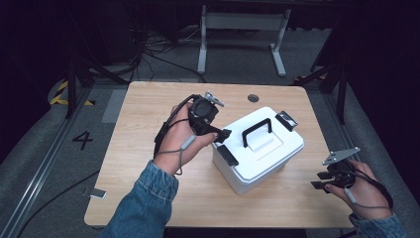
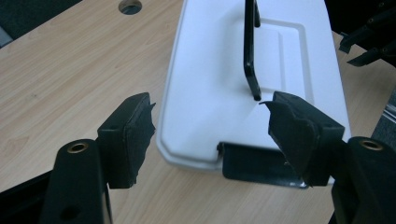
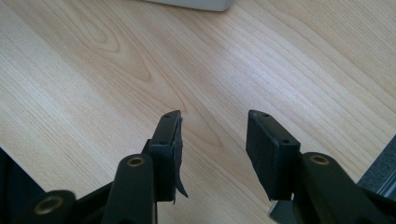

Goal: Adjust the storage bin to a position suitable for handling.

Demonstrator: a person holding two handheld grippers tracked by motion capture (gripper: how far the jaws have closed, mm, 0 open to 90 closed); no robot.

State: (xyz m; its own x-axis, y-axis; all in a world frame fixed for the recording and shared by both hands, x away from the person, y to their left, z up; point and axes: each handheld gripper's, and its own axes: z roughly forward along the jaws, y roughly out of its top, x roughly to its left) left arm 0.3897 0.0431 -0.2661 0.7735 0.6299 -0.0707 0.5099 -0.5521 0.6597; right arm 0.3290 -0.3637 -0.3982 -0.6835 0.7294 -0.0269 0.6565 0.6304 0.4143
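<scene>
The white box [image 1: 260,151], rigid, smooth-walled and probably light, sits right of centre on the counter [image 1: 148,163] and is best gripped at its black handle [image 1: 257,130] or end latches, while the left hand-held gripper [image 1: 224,135] and right hand-held gripper [image 1: 321,179] both stand apart, empty.

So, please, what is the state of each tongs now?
Left tongs: open, holding nothing, near the white box.
Right tongs: open, holding nothing.
</scene>
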